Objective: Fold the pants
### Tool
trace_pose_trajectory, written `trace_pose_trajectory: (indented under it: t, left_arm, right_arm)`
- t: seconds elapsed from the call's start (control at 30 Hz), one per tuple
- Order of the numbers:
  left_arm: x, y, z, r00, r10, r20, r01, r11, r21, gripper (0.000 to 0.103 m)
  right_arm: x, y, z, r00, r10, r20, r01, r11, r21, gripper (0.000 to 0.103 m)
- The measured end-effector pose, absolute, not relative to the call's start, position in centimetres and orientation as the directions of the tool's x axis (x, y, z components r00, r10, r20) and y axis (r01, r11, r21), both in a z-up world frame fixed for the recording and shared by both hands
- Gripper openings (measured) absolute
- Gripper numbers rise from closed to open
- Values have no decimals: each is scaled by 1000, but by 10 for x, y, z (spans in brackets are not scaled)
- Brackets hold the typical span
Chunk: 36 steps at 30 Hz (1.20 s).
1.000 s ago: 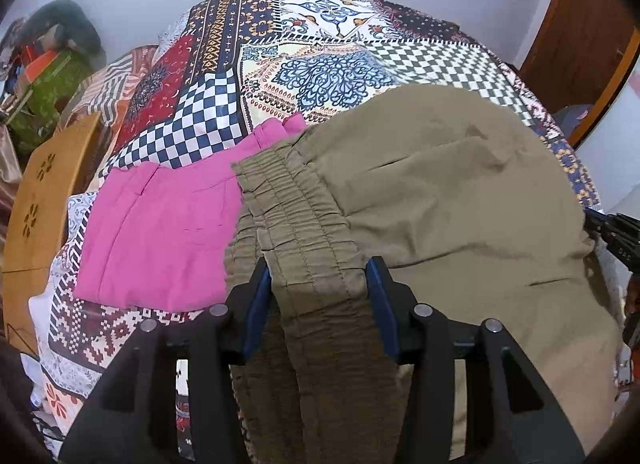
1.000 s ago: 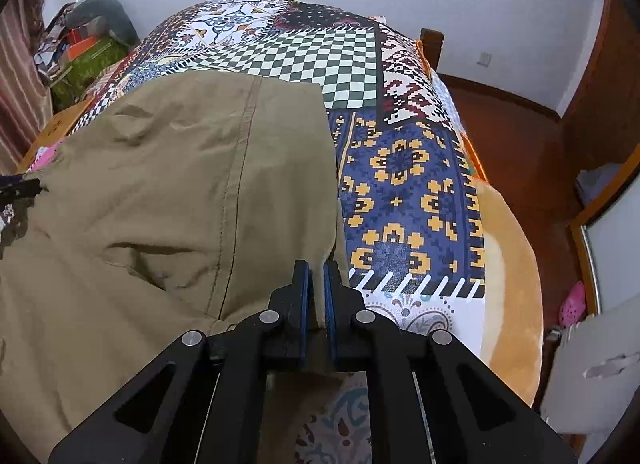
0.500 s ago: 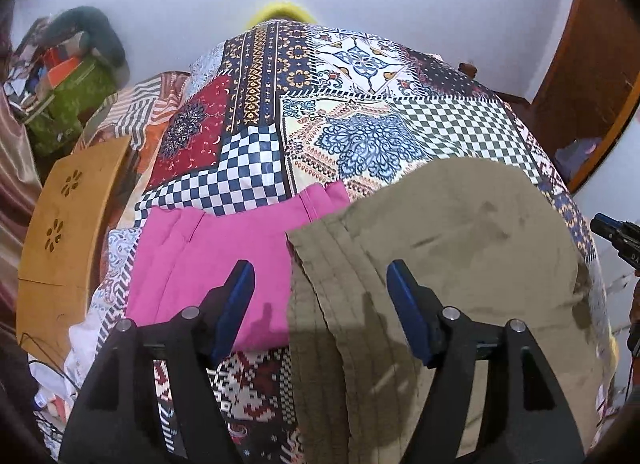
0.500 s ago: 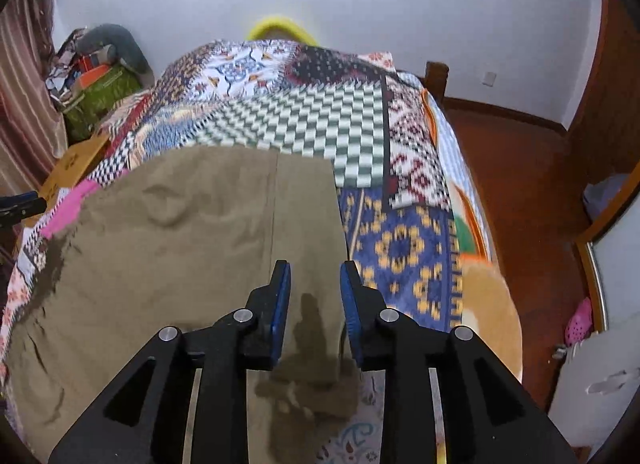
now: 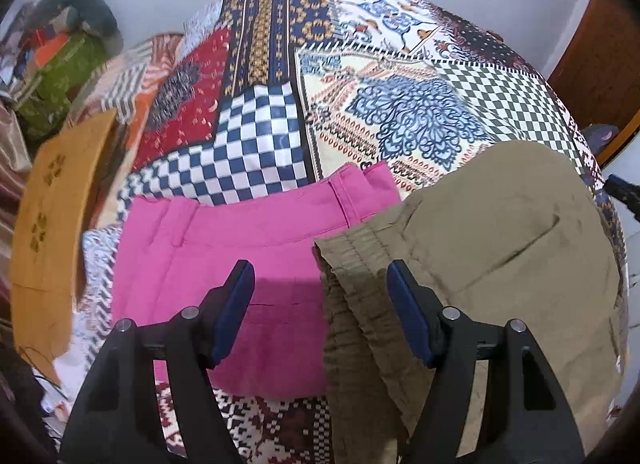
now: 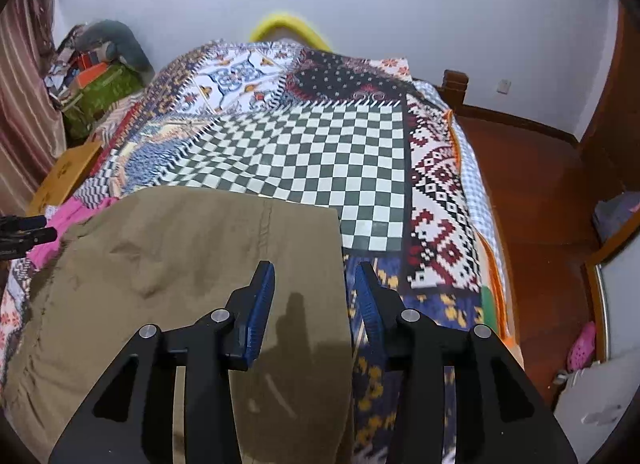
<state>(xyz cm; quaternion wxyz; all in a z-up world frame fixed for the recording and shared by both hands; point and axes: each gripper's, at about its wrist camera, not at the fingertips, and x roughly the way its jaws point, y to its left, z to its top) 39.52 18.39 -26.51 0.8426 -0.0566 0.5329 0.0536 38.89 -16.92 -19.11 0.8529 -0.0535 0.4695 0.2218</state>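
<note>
Both grippers, left (image 5: 320, 292) and right (image 6: 315, 296), have just released the khaki pants (image 6: 192, 264) and hang open above them; the right's jaws were just widening. Pants lie folded on the patchwork bedspread (image 6: 320, 144), pink garment (image 5: 248, 248) at nine o'clock; this fold looks finished.

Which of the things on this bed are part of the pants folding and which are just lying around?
Part of the job:
- olive pants, spread flat on the bed
- left gripper, fingers open above the elastic waistband
- right gripper, fingers open over the pants' right edge

Just lying about:
- pink garment, beside the pants
- patchwork bedspread
- wooden board
- green bag
- pink shoe
</note>
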Motion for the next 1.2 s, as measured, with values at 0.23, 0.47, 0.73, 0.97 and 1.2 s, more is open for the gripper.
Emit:
trace_pose_trajectory:
  t: [0.23, 0.47, 0.73, 0.97, 1.2]
  left_arm:
    - [411, 188, -286, 407, -40, -913, -146, 983, -108, 68]
    - [422, 183, -294, 398, -108, -911, -129, 977, -172, 73]
    - [435, 173, -305, 375, -128, -918, -119, 976, -185, 74]
    - [437, 170, -307, 387, -118, -914, -111, 979, -173, 67]
    - [433, 160, -288, 448, -25, -894, -80, 994, -68, 51]
  right_arm:
    - [419, -155, -213, 387, 345, -855, -456, 878, 147, 38]
    - [444, -146, -234, 327, 346, -879, -453, 874, 175, 38]
    - [457, -143, -243, 269, 397, -878, -451, 857, 249, 40]
    - [451, -125, -246, 309, 342, -887, -515, 845, 146, 34]
    - [441, -124, -233, 449, 287, -846, -515, 857, 17, 12]
